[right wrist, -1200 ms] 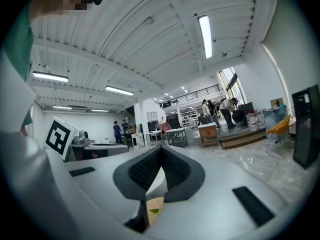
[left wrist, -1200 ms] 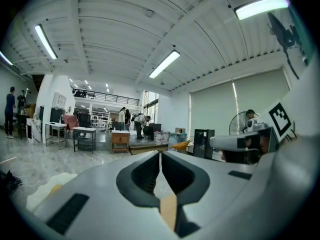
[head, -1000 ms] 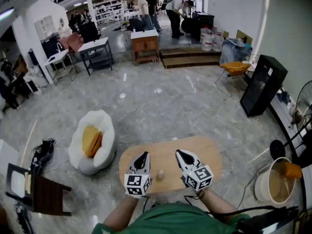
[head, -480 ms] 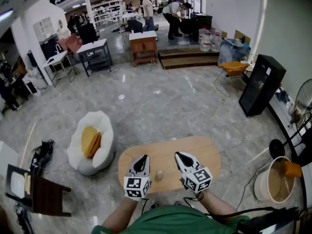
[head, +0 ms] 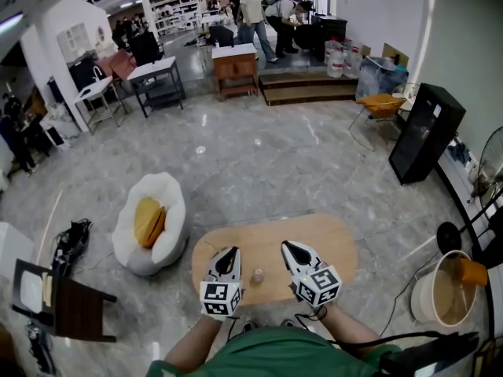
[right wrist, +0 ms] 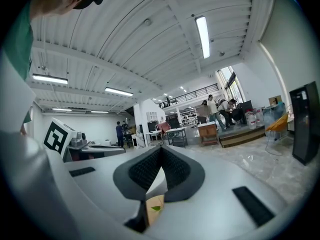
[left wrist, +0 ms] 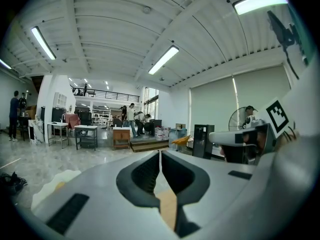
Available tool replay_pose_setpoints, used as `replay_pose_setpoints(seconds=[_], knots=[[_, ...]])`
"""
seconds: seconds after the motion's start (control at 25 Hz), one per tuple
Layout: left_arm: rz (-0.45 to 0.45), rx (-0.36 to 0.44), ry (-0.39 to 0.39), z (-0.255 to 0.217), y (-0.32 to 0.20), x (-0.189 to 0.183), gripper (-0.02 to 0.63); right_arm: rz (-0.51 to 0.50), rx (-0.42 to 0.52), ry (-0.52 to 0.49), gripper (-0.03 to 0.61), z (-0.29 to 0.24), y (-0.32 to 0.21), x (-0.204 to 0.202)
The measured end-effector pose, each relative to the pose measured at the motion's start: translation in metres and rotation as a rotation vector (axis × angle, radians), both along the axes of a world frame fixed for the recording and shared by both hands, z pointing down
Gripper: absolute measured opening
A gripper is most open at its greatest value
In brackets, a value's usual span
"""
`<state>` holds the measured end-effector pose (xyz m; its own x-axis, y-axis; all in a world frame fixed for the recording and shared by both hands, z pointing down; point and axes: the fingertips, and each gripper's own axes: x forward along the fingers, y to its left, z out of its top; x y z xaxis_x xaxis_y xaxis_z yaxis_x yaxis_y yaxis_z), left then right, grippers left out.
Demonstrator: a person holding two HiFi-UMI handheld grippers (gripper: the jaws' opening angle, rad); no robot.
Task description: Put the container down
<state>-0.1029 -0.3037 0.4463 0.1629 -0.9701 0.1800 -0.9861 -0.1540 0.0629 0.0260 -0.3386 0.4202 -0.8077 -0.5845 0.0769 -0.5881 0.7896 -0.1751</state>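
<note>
Both grippers hover low over the oval wooden table (head: pixel 314 238) in the lower centre of the head view. The left gripper (head: pixel 229 254) sits just left of centre and the right gripper (head: pixel 289 249) just right of it. The small container (head: pixel 257 276) stands upright on the tabletop between them, close to each but touching neither.

Little has changed over the last second. The grippers and the container sit in almost the same spots as before, and only the framing has drifted slightly. The one real movement is far off at the top centre, where a person in a light shirt (head: pixel 253 6) has walked a little to the right.

Each gripper's own view shows its jaws pressed together at the tips with nothing between the ridged pads, so neither one is holding anything.

The container rests on the table on its own, free of both grippers, and has stayed there. From this I judge the put-down to be finished, with nothing left except perhaps drawing the grippers back.
</note>
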Motion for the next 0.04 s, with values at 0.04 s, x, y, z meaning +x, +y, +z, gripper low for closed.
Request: replay_pose_setpoints(seconds=[0.04], knots=[[-0.002,0.001,0.0,0.0003,0.0006,0.0003,0.029,-0.002,0.001,0.0,0.012,0.0001,0.0002,0.0]])
